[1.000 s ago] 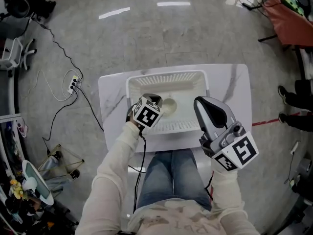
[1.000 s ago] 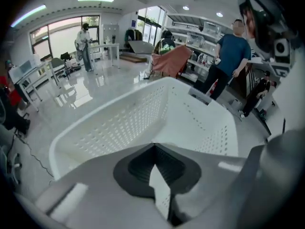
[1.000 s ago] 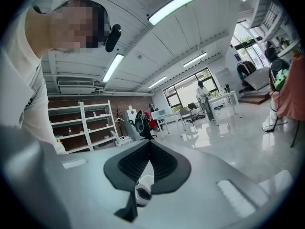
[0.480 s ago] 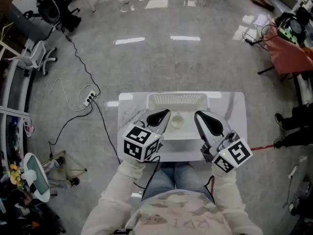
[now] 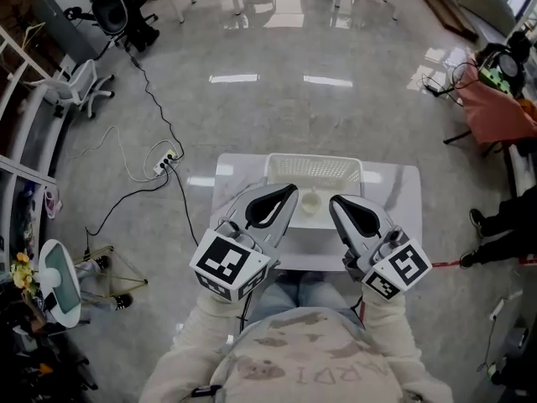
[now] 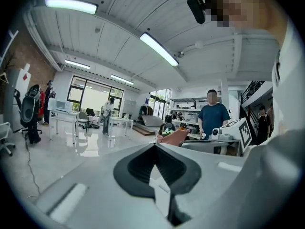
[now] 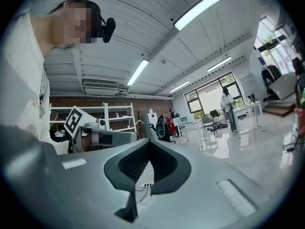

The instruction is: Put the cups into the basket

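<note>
A white basket (image 5: 315,168) stands on the small white table (image 5: 403,217) in the head view. One pale cup (image 5: 310,201) lies inside it, seen between my two grippers. My left gripper (image 5: 289,191) is raised close to the head camera, above the basket's near left side, shut with nothing held. My right gripper (image 5: 334,201) is raised beside it on the right, also shut and empty. In the left gripper view the left gripper (image 6: 155,144) points out across the room. The right gripper (image 7: 150,141) in the right gripper view does the same. Neither view shows the basket.
A power strip (image 5: 165,159) with cables lies on the floor left of the table. Office chairs (image 5: 84,82) stand at the far left. An orange-covered table (image 5: 499,99) stands at the right, and a person's legs (image 5: 503,225) are at the right edge. Several people stand far off in the room.
My left gripper has drawn back out of the basket and both grippers have risen toward the head camera. The head view has tilted up and shows more floor.
</note>
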`<state>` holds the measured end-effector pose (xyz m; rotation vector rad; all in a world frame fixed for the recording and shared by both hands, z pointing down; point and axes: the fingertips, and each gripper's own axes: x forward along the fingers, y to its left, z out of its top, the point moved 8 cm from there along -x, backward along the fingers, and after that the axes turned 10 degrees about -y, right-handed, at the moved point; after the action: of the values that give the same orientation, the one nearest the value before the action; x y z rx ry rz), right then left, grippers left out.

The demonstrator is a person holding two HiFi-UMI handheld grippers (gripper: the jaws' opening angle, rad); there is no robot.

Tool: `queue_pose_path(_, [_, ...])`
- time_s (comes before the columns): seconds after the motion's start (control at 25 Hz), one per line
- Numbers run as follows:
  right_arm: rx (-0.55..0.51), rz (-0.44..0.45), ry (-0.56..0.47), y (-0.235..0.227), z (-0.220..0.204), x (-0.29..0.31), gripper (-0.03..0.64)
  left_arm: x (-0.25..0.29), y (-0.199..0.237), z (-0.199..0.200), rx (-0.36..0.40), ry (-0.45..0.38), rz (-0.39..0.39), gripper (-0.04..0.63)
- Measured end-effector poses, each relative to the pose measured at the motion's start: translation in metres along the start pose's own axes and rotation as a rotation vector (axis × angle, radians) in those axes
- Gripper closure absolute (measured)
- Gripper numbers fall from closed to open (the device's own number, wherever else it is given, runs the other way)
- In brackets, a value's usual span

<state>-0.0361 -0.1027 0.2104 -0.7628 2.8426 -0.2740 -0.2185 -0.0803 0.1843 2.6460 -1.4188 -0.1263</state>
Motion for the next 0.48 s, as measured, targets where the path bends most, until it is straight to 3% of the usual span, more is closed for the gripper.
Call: queue_pose_path(0.48, [-0.073,0.010,-0.056,0.055,0.026,-0.004,0.591,-0.035,-0.023,0.017,0.045,-0.050,-0.048,0.594])
